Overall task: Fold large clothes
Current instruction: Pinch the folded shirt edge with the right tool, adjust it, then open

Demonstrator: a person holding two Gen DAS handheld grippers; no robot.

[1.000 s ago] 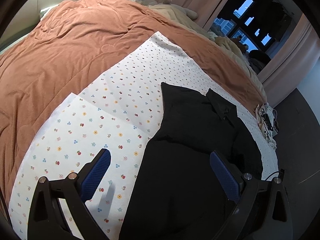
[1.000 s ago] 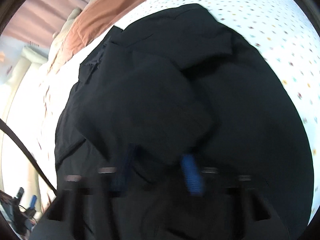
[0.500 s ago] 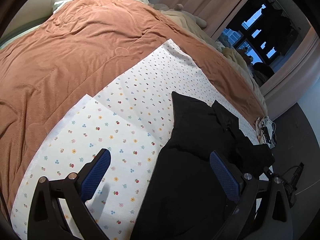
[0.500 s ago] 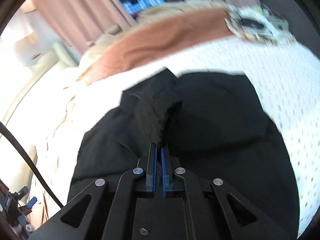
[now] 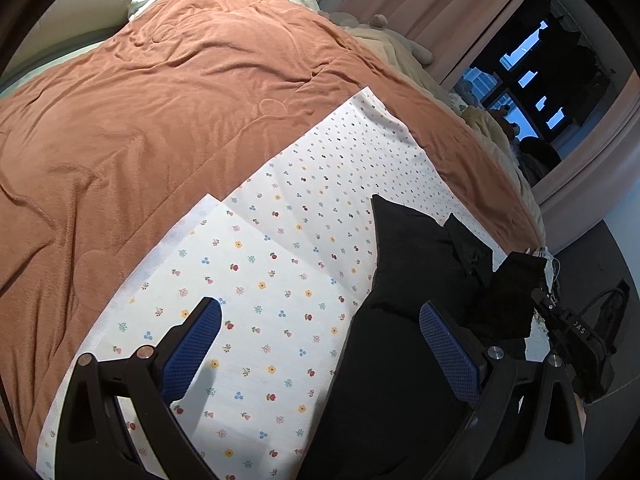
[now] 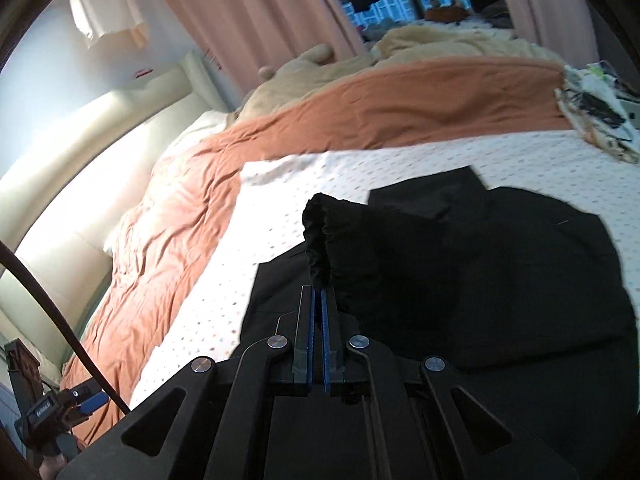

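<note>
Ahead of the right gripper (image 6: 317, 300), pinched onto a lifted sleeve cuff (image 6: 320, 232), the black garment (image 6: 480, 264) lies on the floral sheet (image 5: 280, 280).

Its jaws are pressed together on a thin bunch of fabric, so the cuff could slip out mid-fold, or the pull could drag and rumple the garment's body below it. The left gripper (image 5: 320, 340) hovers spread wide and empty over the garment's near edge, pinning nothing. No containers are in view, only the orange blanket (image 5: 160, 120) beyond the sheet.

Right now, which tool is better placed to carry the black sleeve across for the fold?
Right: the right tool is shut on the sleeve cuff, lifted. The left tool is open and holds nothing.
</note>
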